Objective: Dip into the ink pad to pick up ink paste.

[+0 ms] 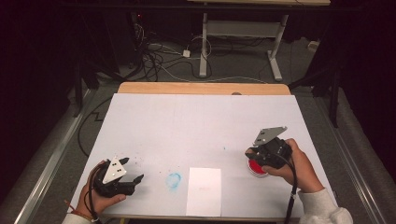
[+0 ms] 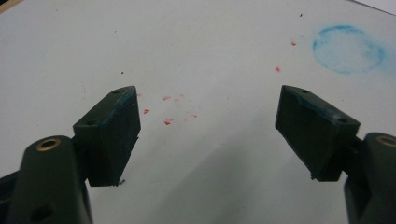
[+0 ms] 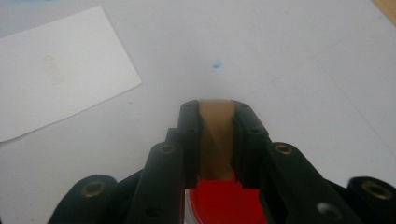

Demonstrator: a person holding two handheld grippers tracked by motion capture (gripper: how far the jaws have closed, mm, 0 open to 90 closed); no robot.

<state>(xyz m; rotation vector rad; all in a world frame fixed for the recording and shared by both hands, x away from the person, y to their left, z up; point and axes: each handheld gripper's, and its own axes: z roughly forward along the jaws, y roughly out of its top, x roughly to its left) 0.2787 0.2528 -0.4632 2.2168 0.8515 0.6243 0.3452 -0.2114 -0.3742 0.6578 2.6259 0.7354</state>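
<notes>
1. The stamp [image 3: 215, 140], a brown wooden handle over a red round base, sits at the near right of the table, clamped between the jaws of the right gripper [image 1: 256, 156].
2. In the right gripper view the 2 black jaws stand close together with the handle pinched upright between them, and the red base [image 3: 224, 200] shows below, nearest the camera.
3. In the high view the red base [image 1: 256, 169] peeks out under the person's right hand [image 1: 299, 165]; whether it touches the white sheet [image 1: 196, 126] over the table cannot be told.
4. The left gripper [image 1: 122, 179] is at the near left corner, held in the left hand [image 1: 100, 198]. Its jaws are wide apart with nothing between them, and its pads [image 2: 114, 135] carry a trace of blue.
5. Between the 2 grippers, at the near edge, lies a white paper card [image 1: 204, 191], with a faint mark on it.
6. Just left of the card is a smudged blue ring of ink [image 1: 173, 181], well apart from the stamp.
7. Small red specks [image 2: 167, 121] dot the sheet in front of the left gripper.
8. Farther off, a tiny blue dot [image 3: 217, 65] marks the sheet beyond the stamp.
9. At the far edge a strip of the wooden table [image 1: 201, 88] shows, and past it cables [image 1: 154, 56] lie on the floor.
</notes>
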